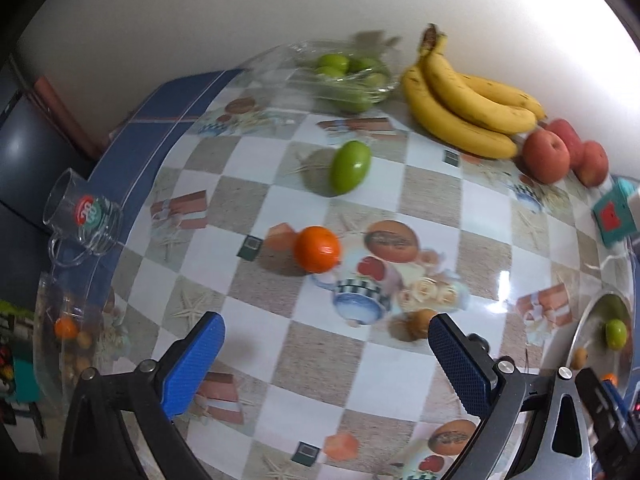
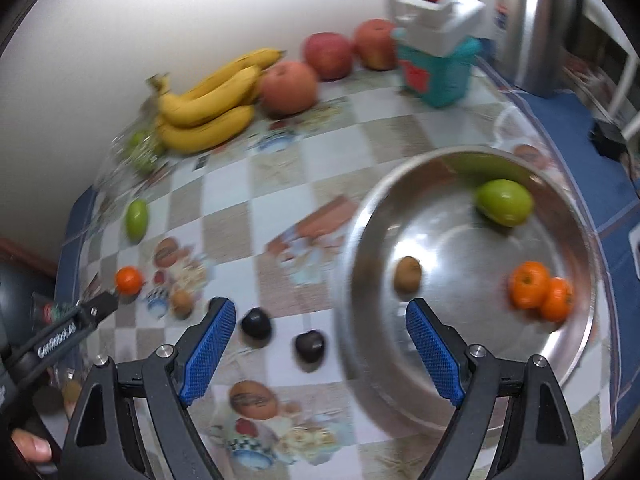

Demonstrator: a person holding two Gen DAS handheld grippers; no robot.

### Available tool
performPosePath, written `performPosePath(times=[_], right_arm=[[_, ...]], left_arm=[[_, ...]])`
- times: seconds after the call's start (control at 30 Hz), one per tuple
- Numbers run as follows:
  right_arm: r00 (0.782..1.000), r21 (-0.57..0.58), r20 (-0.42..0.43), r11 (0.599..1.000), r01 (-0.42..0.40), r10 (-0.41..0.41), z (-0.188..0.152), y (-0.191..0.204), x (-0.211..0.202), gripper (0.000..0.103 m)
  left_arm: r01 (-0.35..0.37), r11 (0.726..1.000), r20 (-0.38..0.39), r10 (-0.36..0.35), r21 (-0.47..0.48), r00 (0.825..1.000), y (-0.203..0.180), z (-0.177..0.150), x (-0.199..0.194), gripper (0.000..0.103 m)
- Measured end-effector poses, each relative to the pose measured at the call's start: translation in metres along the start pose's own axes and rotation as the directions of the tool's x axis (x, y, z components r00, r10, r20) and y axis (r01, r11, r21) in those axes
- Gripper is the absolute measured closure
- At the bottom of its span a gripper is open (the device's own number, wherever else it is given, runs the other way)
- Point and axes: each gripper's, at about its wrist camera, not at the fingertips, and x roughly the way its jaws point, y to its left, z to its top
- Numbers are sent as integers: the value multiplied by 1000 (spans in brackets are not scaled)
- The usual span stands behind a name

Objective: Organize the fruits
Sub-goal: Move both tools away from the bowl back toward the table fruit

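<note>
My left gripper [image 1: 326,334] is open and empty, above the checkered table, short of a loose orange [image 1: 317,249] and a green fruit [image 1: 350,167]. A small brown fruit [image 1: 418,323] lies near its right finger. My right gripper [image 2: 320,316] is open and empty at the rim of a steel bowl [image 2: 400,392]. The bowl holds a green fruit [image 2: 504,202], a brown fruit [image 2: 407,274] and two oranges [image 2: 540,290]. Two dark fruits [image 2: 256,323] [image 2: 309,346] lie between its fingers on the table. The left gripper's arm [image 2: 80,320] shows at the left there.
Bananas [image 1: 468,104], red apples [image 1: 546,156] and a clear tray of green fruits [image 1: 348,74] line the back wall. A teal and white box [image 2: 438,46] and a steel kettle [image 2: 536,20] stand at the back right. A glass mug [image 1: 80,216] sits at the left table edge.
</note>
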Motion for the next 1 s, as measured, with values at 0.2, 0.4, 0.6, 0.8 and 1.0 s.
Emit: performPosePath(times=[0.2,0.4,0.6,0.8,1.0], right_arm=[[999,-82,-30,996,-47,45,-6,35,14,15],[997,-107,-34,992,-65,62,-6,53,21,15],[996,-110,-36,990,-89,86,-4,62,30,15],[997,-112,-40,991,-76,72,-3,62,41,18],[997,-127,-73,991,-48,39,-5,63,56,28]], left_arm=[[42,997,-19,-43,-60,999,33,10,11,0],[84,983,-22,-89,-163,996,69,24,23,0],[122,982,-22,-127,-141,992,69,32,35,2],[165,983,-26,-167,-85,986,53,35,48,11],[172,984,-31,-173,-48,984,42,37,65,16]])
